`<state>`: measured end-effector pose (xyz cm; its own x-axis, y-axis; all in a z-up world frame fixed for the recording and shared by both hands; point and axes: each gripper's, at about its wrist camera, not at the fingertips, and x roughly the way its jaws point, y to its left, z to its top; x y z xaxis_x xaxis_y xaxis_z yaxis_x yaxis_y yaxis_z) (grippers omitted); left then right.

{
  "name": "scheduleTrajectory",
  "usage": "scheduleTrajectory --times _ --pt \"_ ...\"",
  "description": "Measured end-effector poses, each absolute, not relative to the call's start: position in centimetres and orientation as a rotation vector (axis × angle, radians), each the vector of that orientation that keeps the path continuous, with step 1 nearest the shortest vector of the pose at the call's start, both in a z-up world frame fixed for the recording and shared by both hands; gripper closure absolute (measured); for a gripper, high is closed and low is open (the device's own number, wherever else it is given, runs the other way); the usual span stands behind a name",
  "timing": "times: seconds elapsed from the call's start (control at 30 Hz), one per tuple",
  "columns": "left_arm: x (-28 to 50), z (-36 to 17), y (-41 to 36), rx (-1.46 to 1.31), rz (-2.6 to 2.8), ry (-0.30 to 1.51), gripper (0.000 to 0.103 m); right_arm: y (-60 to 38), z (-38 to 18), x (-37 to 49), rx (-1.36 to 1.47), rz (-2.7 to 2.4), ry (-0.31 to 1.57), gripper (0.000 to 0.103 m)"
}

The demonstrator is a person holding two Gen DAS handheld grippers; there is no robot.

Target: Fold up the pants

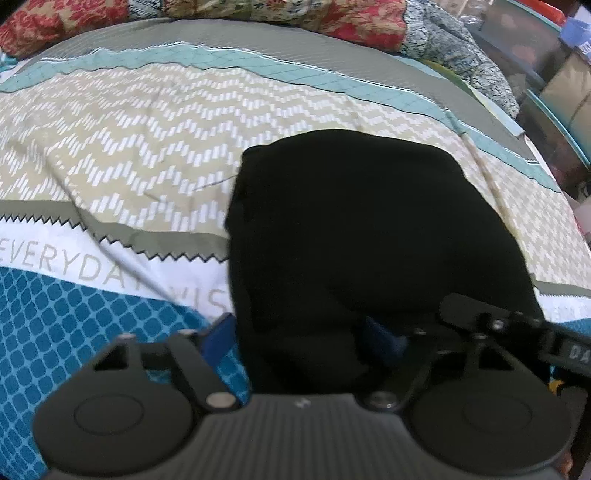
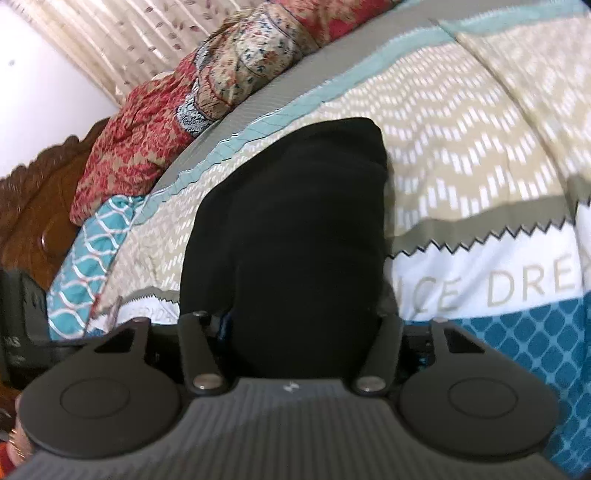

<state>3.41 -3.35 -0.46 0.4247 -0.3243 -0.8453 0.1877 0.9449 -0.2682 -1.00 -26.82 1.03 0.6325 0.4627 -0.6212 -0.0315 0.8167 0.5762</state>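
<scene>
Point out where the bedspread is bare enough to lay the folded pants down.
Bare bedspread lies left of the black pants, across the beige zigzag band, and nearer on the blue lattice patch. The far edge is crowded by the red floral quilt. The right wrist view shows open beige to the pants' right too.

A bed (image 2: 480, 155) spread with a chevron-patterned cover, a red floral quilt (image 2: 122, 147) heaped by its carved wooden headboard (image 2: 33, 206), a leaf-print curtain (image 2: 122, 44) hanging beside a white wall (image 2: 40, 74).
</scene>
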Motion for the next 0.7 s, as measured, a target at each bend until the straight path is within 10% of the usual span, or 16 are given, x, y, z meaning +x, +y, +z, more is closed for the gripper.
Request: scheduleTrajectory --times 0.33,0.7 --pt "3.0 -0.2 -4.1 -0.104 -0.301 1.080 0.036 -27.0 0.7 -0.9 0.555 0.296 0.845 0.045" --pt "3.8 -1.6 -2.8 -0.166 -0.288 1.110 0.010 -27.0 -0.3 -0.6 0.597 0.320 0.894 0.026"
